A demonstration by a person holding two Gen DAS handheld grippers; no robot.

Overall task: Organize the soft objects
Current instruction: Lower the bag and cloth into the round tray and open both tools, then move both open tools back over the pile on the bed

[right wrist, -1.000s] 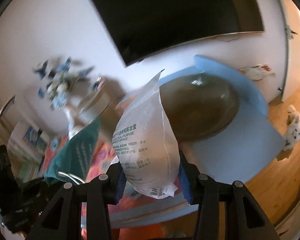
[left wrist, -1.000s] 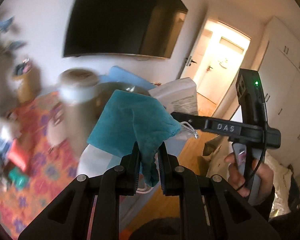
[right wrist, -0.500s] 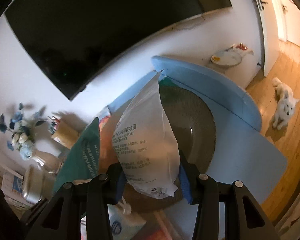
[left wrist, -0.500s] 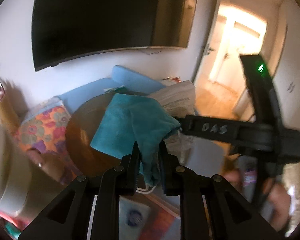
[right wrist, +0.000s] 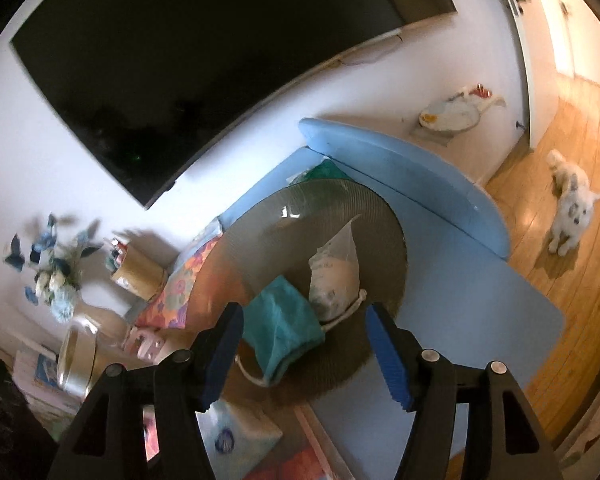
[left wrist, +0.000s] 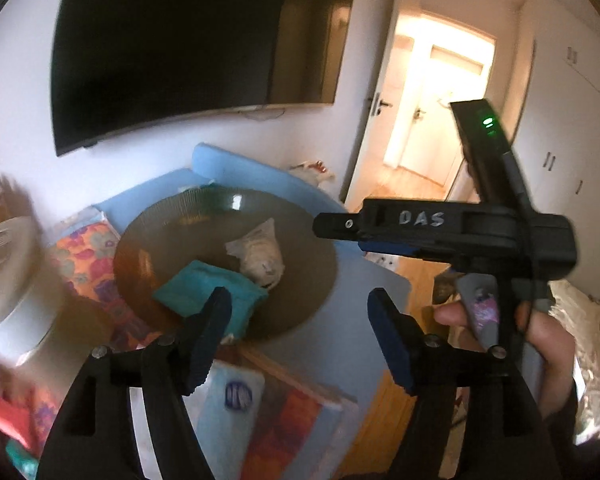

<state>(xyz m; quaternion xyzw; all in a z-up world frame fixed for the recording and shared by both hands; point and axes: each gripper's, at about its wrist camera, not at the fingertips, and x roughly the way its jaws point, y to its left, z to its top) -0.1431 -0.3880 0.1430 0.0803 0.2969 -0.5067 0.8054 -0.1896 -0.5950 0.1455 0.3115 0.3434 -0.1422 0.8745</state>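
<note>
Your left gripper (left wrist: 298,336) and right gripper (right wrist: 304,350) gape wide, holding nothing; just beyond their tips, a rumpled teal pouch (right wrist: 282,326) touches a translucent sponge bag (right wrist: 334,276).

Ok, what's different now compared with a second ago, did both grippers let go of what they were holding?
Yes. The left gripper opened and released the teal cloth, and the right gripper opened and released the clear plastic bag. Both now lie side by side in the round dark bowl, the bag to the right of the cloth, with both grippers above them. The bowl still sits on the blue tabletop.
</note>
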